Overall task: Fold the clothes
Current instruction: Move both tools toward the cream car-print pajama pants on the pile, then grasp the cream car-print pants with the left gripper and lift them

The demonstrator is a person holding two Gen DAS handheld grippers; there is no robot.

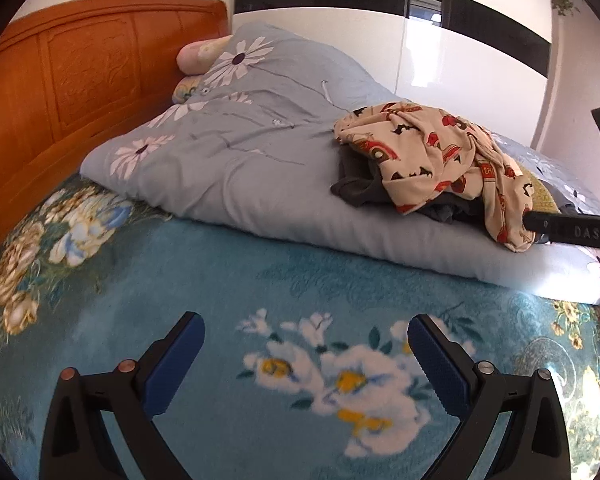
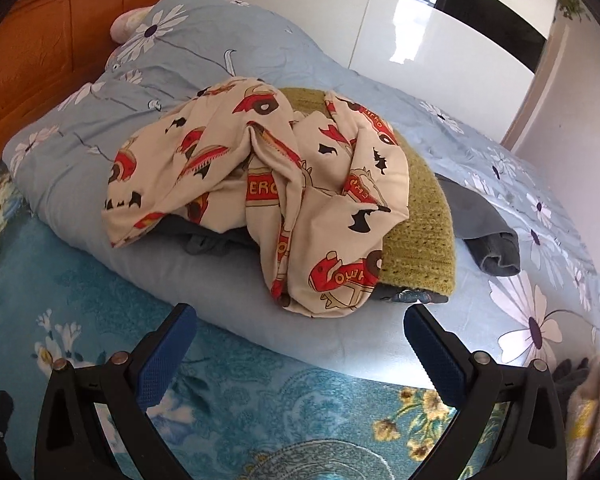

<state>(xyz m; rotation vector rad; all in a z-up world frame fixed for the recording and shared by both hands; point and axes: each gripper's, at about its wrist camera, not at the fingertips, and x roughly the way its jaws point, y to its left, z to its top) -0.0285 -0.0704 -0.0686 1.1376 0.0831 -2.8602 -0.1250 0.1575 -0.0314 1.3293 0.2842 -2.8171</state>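
Both tools empty, jaws apart: left tool (image 1: 304, 354) over the teal floral bedspread (image 1: 236, 264), right tool (image 2: 298, 344) just short of the clothes pile. Cream fire-truck print garment (image 2: 260, 176) lies crumpled on top of the pile, on the folded blue quilt (image 2: 80, 152) toward the headboard (image 1: 80, 64) end of the bed. Under it: green knit (image 2: 424, 240), dark grey pieces (image 2: 488, 236). Print garment looks thin, light, floppy; likely drapes and bunches. Best pinch the hanging front hem or a seam edge.
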